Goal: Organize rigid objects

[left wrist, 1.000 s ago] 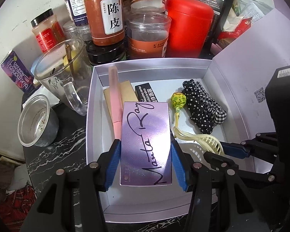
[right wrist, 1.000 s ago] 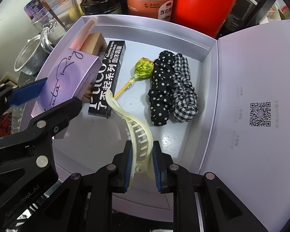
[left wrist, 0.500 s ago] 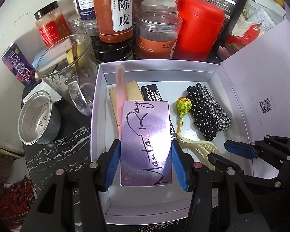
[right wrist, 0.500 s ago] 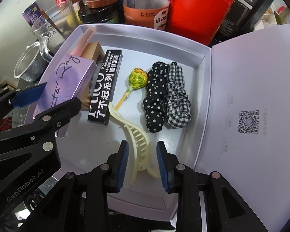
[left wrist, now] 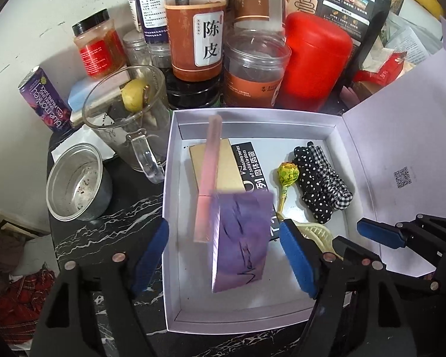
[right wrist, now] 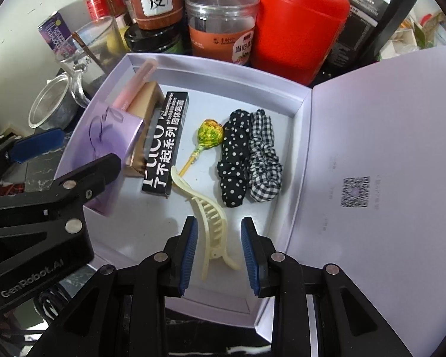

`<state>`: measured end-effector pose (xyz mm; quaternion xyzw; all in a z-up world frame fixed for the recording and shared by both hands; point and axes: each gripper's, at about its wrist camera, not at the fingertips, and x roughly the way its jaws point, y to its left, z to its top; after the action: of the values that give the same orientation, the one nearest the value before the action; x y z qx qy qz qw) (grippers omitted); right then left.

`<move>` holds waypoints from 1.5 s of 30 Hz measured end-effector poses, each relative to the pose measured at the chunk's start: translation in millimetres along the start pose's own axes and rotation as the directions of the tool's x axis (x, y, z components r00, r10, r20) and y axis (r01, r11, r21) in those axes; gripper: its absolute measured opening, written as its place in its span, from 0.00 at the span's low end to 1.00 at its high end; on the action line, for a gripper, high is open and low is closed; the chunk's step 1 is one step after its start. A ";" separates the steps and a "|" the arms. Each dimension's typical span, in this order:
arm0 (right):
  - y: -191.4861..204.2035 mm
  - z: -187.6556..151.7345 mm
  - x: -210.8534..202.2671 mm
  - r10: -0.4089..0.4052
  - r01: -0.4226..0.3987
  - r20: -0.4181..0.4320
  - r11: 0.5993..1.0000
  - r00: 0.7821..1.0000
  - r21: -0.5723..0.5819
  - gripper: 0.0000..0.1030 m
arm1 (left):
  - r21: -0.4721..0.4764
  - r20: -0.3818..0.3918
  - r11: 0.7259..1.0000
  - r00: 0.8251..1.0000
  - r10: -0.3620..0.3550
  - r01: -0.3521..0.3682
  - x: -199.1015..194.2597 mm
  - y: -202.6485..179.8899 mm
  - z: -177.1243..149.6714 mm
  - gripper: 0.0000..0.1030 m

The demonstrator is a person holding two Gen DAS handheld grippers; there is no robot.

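Note:
My left gripper [left wrist: 224,238] hovers over the white box tray [left wrist: 169,178] with its jaws opening. The purple lettered box [left wrist: 240,238] is loose between them, tilted and blurred, touching neither pad. It hangs over a pink tube [left wrist: 209,178] and a gold box [left wrist: 223,166]. My right gripper [right wrist: 219,229] stands open around the cream hair claw clip [right wrist: 208,220], which lies on the tray floor, pads clear of it. A black lip-gloss box [right wrist: 166,142], a lollipop [right wrist: 209,132] and two scrunchies [right wrist: 235,154] lie in the tray.
The tray's lid [left wrist: 401,148] lies open flat to the right. Behind the tray crowd jars and a red canister [left wrist: 315,59]. Left of it stand a glass mug [left wrist: 128,119], a metal cup [left wrist: 77,181] and a purple can [left wrist: 44,101] on the black marble top.
The left jaws have spread and let go of the purple box, which now tips downward into the tray. The right jaws opened off the hair clip and rose slightly; the clip stays on the tray floor.

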<state>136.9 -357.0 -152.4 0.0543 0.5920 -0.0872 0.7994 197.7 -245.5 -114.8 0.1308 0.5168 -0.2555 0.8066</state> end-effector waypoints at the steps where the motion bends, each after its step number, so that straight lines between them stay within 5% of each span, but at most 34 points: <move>1: -0.4 -0.1 -3.1 -0.002 0.002 0.003 1.000 1.000 0.002 0.29 | -0.002 0.001 1.000 1.000 0.001 -0.001 -2.6 0.5 0.4 0.74; 21: 16.0 4.4 -71.0 0.004 -0.003 0.078 1.000 0.997 -0.015 0.32 | -0.079 0.075 0.996 0.996 0.052 -0.046 -70.0 20.0 2.2 0.75; 42: 41.4 -16.8 -180.4 0.020 0.001 0.317 0.998 0.948 -0.066 0.55 | -0.130 0.188 0.988 0.976 0.113 -0.089 -186.5 30.8 -20.4 0.75; 45: 44.5 -23.8 -194.8 0.022 0.002 0.344 0.998 0.939 -0.070 0.66 | -0.132 0.210 0.987 0.971 0.114 -0.088 -202.1 31.8 -27.9 0.75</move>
<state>68.3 -294.3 26.1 0.0135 0.4452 -0.0709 0.8925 125.9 -149.7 53.4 0.0788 0.4329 -0.1949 0.8766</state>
